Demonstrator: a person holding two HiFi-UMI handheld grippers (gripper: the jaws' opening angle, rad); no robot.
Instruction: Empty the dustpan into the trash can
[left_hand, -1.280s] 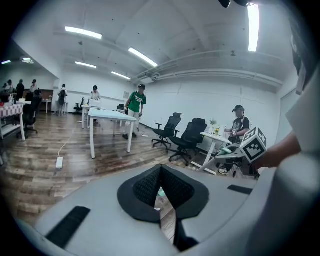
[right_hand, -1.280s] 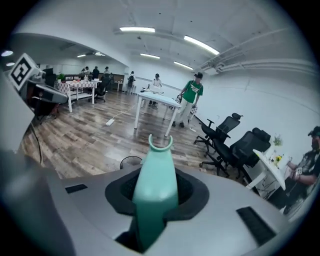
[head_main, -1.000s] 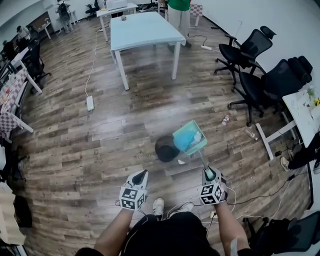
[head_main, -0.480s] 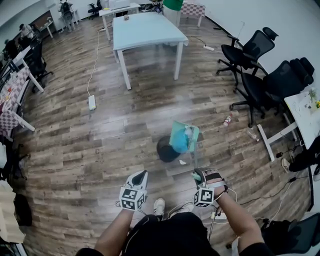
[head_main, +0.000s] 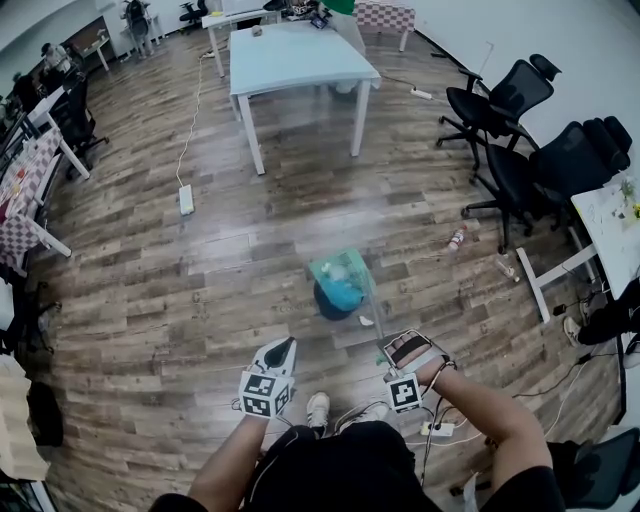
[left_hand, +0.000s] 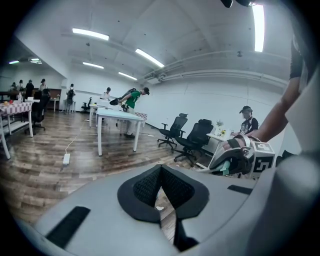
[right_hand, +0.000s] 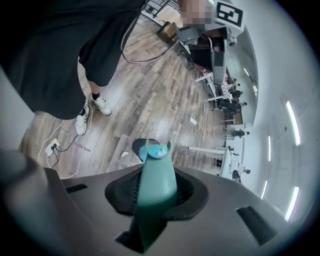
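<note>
The dustpan (head_main: 342, 270) is teal and hangs tipped over the trash can (head_main: 322, 303), its pan covering most of the can's far side. Blue rubbish (head_main: 346, 295) shows where the pan meets the can's opening. The trash can is black and round and stands on the wood floor (head_main: 200, 290) just ahead of the person's feet.

The dustpan's long handle (right_hand: 156, 182) runs from the pan back toward the person, into the right hand-held gripper (head_main: 390, 352). In the right gripper view the jaws are closed narrow on this handle, with the pan and the can in line beyond it. The right hand-held gripper points steeply down.

The left hand-held gripper (head_main: 281, 352) is held to the left of the can, apart from it. In the left gripper view its jaws meet at the tips with nothing between them.

A small white scrap (head_main: 365, 322) lies on the floor just beside the can, on its near right. A bottle (head_main: 454, 238) lies farther right. Black office chairs (head_main: 520, 150) stand at the far right, a white table (head_main: 295, 58) stands at the far centre, and a power strip (head_main: 186, 200) lies at the left.
</note>
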